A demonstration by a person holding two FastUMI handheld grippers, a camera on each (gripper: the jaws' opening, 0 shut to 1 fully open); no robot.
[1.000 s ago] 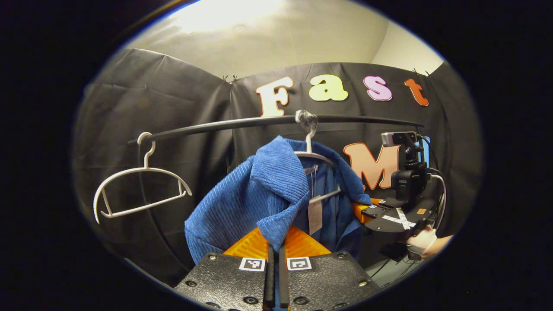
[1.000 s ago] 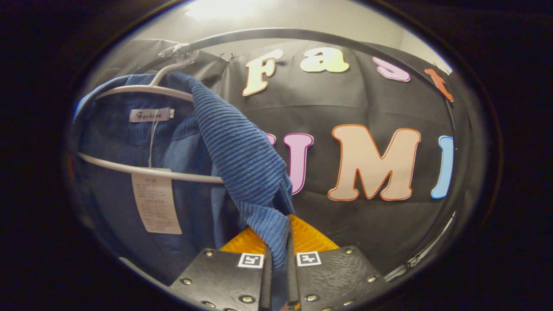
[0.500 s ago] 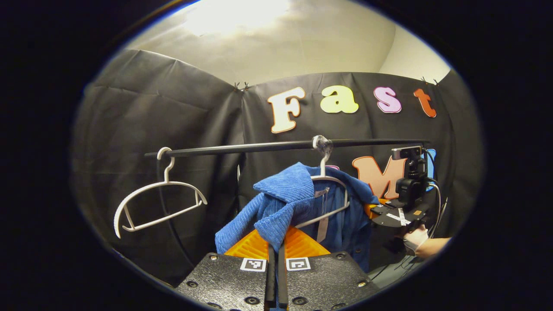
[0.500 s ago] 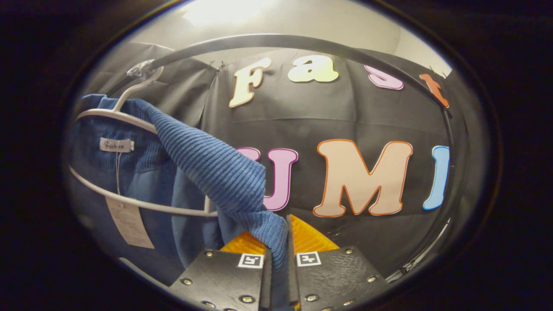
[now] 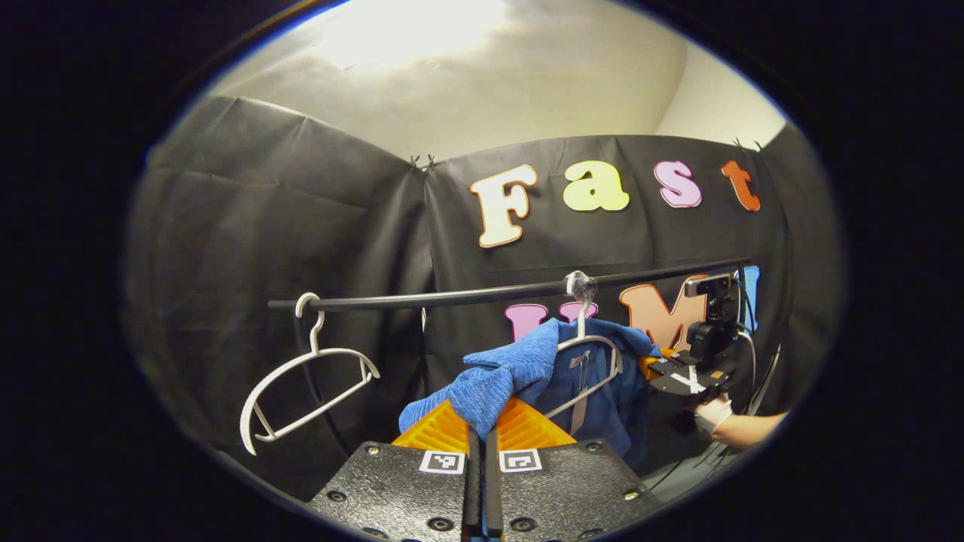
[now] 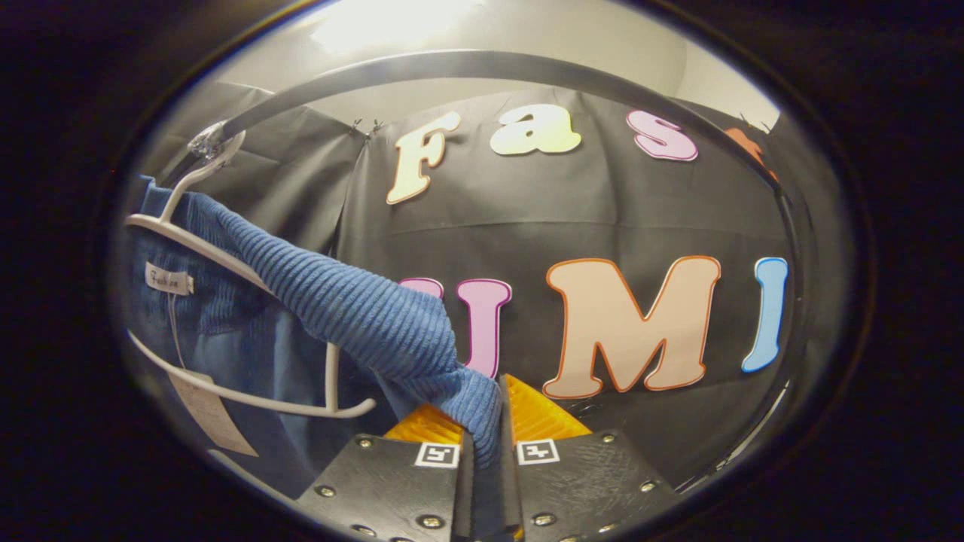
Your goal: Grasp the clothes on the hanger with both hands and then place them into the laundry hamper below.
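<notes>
While both grippers pinch folds of the blue corduroy jacket (image 5: 520, 369), the garment hangs partly on its white hanger (image 5: 587, 354), whose hook sits on the black rail (image 5: 452, 295). In the left gripper view, the left gripper (image 5: 478, 459) has its two fingers drawn almost together on a bunched fold of the jacket, which stretches from the hanger toward the near side. Farther left on the rail hangs an empty white hanger (image 5: 305, 388), well apart from the jacket. At the far right of that view the right gripper (image 5: 689, 376) appears beside the jacket's far shoulder, with a hand (image 5: 712, 414) below it.

In the right gripper view, the right gripper (image 6: 486, 467) has its fingers closed on a ribbed strip of the jacket (image 6: 354, 316), pulled taut from the hanger (image 6: 226, 263) at the left down to the fingertips. A neck label and a paper tag (image 6: 203, 410) hang inside the jacket; the tag is blurred. The rail (image 6: 467, 64) arcs overhead, and the hanger's lower bar lies bare at the right end.
</notes>
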